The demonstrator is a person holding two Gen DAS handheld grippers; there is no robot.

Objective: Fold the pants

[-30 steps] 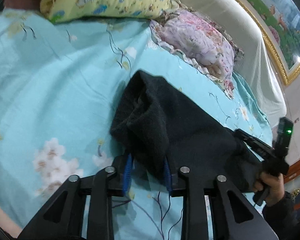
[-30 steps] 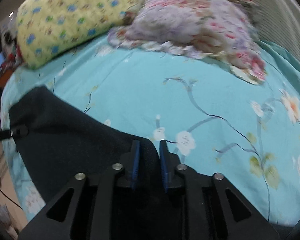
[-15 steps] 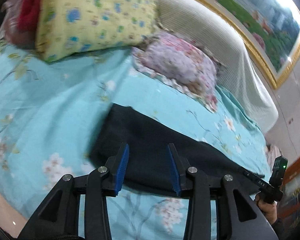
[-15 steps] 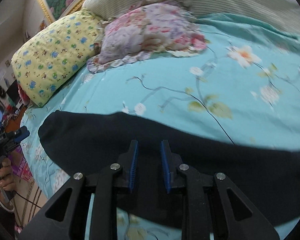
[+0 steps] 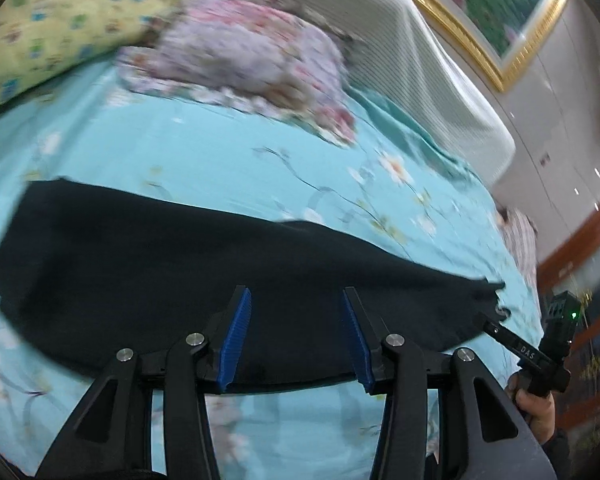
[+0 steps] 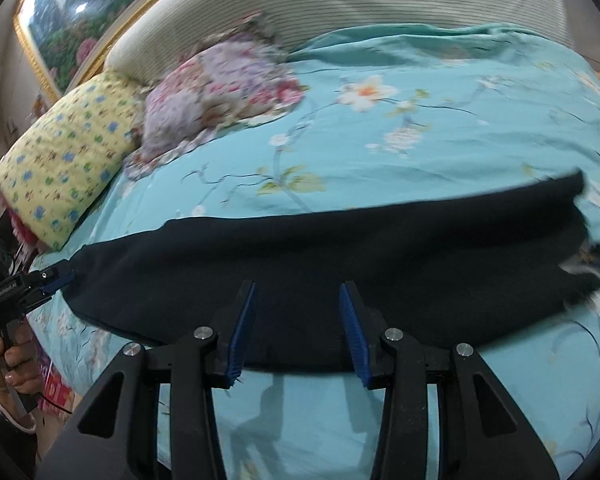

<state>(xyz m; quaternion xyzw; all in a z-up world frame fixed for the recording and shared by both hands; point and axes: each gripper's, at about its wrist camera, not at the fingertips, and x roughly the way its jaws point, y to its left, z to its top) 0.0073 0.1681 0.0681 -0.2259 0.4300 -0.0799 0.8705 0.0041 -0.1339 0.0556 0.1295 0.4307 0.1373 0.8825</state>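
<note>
Pants (image 5: 204,264) flat along the bed (image 5: 228,160), both grippers spread, empty.

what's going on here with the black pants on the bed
A person with a handheld gripper in each hand is folding dark pants on a bed covered in a teal floral sheet. The pants lie spread in a long flat strip across the sheet. Both the left gripper and the right gripper are open above the near edge, gripping nothing. Two pillows sit by the headboard.
</note>
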